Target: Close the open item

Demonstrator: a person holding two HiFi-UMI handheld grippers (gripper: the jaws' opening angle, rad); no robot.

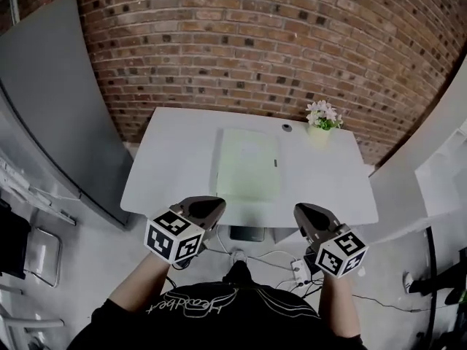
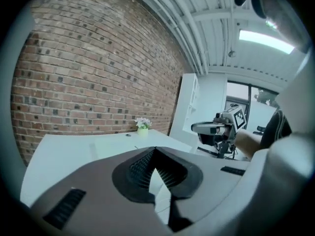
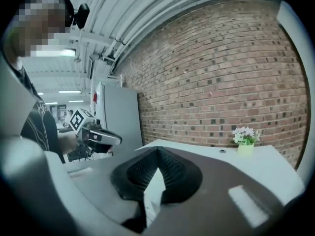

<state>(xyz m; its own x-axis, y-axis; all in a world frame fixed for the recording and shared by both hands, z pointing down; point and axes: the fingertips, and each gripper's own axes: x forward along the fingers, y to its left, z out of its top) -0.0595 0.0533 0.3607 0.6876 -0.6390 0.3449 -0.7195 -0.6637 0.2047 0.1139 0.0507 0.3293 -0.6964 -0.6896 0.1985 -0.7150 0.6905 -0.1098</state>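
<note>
A pale green flat item [image 1: 248, 165] lies spread on the middle of the white table [image 1: 175, 166]; I cannot make out its fold or hinge. Both grippers hang in front of the table's near edge, short of the item. My left gripper [image 1: 211, 208] is shut, its tips meeting with nothing between them [image 2: 154, 149]. My right gripper [image 1: 305, 214] is shut and empty as well [image 3: 157, 148]. Each gripper view shows the other gripper off to the side: the right gripper [image 2: 216, 128] and the left gripper [image 3: 98, 134].
A small pot of pale flowers [image 1: 322, 119] and a little round dark object [image 1: 287, 127] stand at the table's far right. A brick wall [image 1: 248, 42] runs behind. A grey panel [image 1: 58, 108] stands at left. Cables and a power strip [image 1: 299, 268] lie on the floor.
</note>
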